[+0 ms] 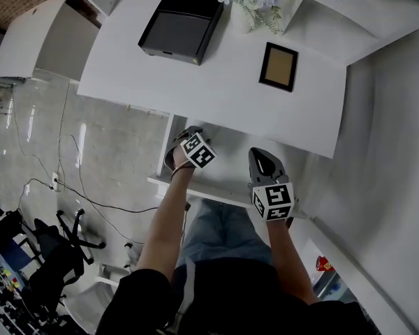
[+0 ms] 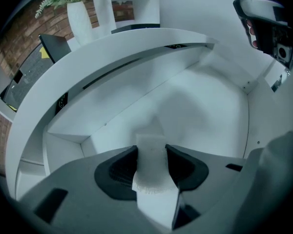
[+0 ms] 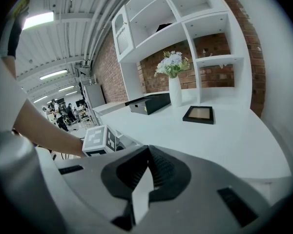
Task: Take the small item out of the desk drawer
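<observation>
left gripper point(image 2: 151, 150) grips a pale small item point(image 2: 154, 185), its shape unclear.

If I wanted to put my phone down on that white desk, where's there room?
The desk is bare across its front half, from the black tray and picture frame down to the front edge. The back, around the vase of flowers, is crowded. The drawer is mostly bare too.

Ceiling strip lights point(image 3: 39, 19) give bright, soft-shadowed pictures; gripper views curve and darken at edges.
</observation>
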### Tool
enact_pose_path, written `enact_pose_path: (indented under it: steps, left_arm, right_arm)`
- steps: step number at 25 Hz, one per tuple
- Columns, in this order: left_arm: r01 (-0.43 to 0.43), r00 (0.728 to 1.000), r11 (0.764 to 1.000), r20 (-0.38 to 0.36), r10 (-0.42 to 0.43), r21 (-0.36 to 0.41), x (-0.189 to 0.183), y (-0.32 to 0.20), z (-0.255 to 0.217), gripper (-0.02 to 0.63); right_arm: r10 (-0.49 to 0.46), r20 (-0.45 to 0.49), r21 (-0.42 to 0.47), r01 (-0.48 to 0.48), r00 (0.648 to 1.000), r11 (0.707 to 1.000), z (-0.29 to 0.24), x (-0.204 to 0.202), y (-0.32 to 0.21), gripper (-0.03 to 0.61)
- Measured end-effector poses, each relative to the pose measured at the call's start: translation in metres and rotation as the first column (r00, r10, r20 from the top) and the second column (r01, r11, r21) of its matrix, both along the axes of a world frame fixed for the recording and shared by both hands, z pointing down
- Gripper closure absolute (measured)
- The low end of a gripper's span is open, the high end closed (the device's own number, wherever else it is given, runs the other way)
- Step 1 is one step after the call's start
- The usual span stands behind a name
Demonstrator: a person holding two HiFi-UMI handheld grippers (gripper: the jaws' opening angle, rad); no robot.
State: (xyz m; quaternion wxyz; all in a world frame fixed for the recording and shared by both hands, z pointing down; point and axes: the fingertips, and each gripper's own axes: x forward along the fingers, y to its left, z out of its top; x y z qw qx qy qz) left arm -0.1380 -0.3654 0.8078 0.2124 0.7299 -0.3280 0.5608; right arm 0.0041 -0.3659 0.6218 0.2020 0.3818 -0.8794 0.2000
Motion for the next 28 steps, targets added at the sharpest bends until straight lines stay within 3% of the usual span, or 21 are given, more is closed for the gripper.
enact_pose_path:
  steps: [10, 15, 18, 21, 23, 25, 28]
  left_arm:
    - [-0.094, 0.993, 0.994, -0.069, 0.098, 0.051, 0.018, 0.012, -0.027, 0.446]
    - [-0.071, 0.981, 0.979, -0.165, 0.103, 0.191, 0.032, 0.006, -0.092, 0.446]
    - [-0.014, 0.968, 0.951, -0.234, 0.09, 0.308, 0.037, -0.008, -0.145, 0.446]
    - [0.056, 0.95, 0.898, -0.299, 0.086, 0.436, 0.041, -0.026, -0.204, 0.446]
    - [0.11, 0.941, 0.845, -0.329, 0.082, 0.524, 0.041, -0.039, -0.242, 0.446]
    - [0.168, 0.93, 0.777, -0.358, 0.078, 0.606, 0.04, -0.053, -0.279, 0.446]
    - [0.285, 0.894, 0.656, -0.44, 0.08, 0.699, 0.037, -0.076, -0.338, 0.446]
  right_arm:
    - [0.023, 0.003, 0.034, -0.023, 1.0, 0.999, -0.011, -0.001, -0.002, 0.58]
    - [0.06, 0.011, 0.089, -0.061, 0.998, 0.994, -0.033, 0.006, -0.01, 0.58]
    - [0.087, 0.026, 0.136, -0.09, 0.996, 0.987, -0.053, 0.011, -0.017, 0.58]
    - [0.118, 0.05, 0.191, -0.126, 0.992, 0.973, -0.078, 0.019, -0.026, 0.58]
    - [0.145, 0.071, 0.23, -0.158, 0.987, 0.96, -0.096, 0.027, -0.033, 0.58]
    - [0.177, 0.095, 0.271, -0.197, 0.98, 0.942, -0.115, 0.038, -0.042, 0.58]
    - [0.237, 0.142, 0.334, -0.272, 0.961, 0.903, -0.143, 0.06, -0.06, 0.58]
